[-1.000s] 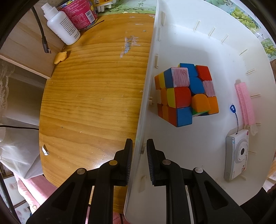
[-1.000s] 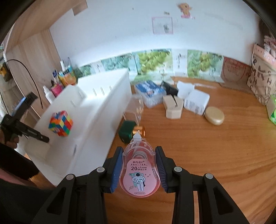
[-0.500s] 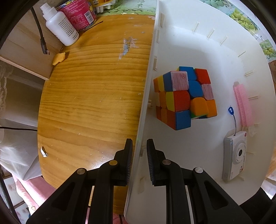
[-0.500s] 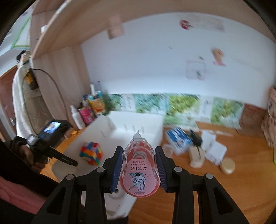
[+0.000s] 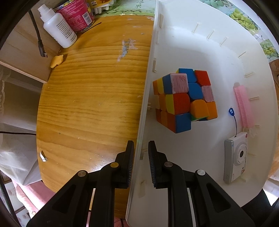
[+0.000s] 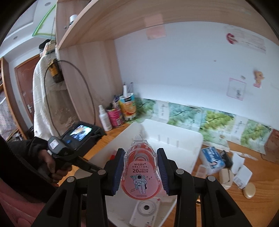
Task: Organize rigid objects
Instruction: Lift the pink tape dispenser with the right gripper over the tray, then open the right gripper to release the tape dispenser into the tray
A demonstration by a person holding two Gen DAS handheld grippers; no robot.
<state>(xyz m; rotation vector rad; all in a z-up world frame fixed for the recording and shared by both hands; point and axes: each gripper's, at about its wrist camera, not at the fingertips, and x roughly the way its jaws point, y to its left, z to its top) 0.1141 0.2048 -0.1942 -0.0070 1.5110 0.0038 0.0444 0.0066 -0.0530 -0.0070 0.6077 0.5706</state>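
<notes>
Correction tape (image 6: pixel 138 172) sits clamped between my right gripper's (image 6: pixel 139 172) pads, carried in the air above the white bin (image 6: pixel 183 139), where the cube (image 5: pixel 184 99) and toy camera (image 5: pixel 236 157) already lie. My left gripper (image 5: pixel 140 162) points straight down, jaws pinching the bin's near wall to steady it. Transport step, I judge; next I need to lower over bare floor and release.

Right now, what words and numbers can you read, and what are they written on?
"M&G": top of the pink label on the correction tape in the right gripper.
"20 M x 5mm": same label, middle.
"in the sky": on the astronaut drawing, same label.
Code under the astronaut: too small to read.
Print on the white bottle, the red can, the toy camera and the wall papers: too small or blurred.
</notes>
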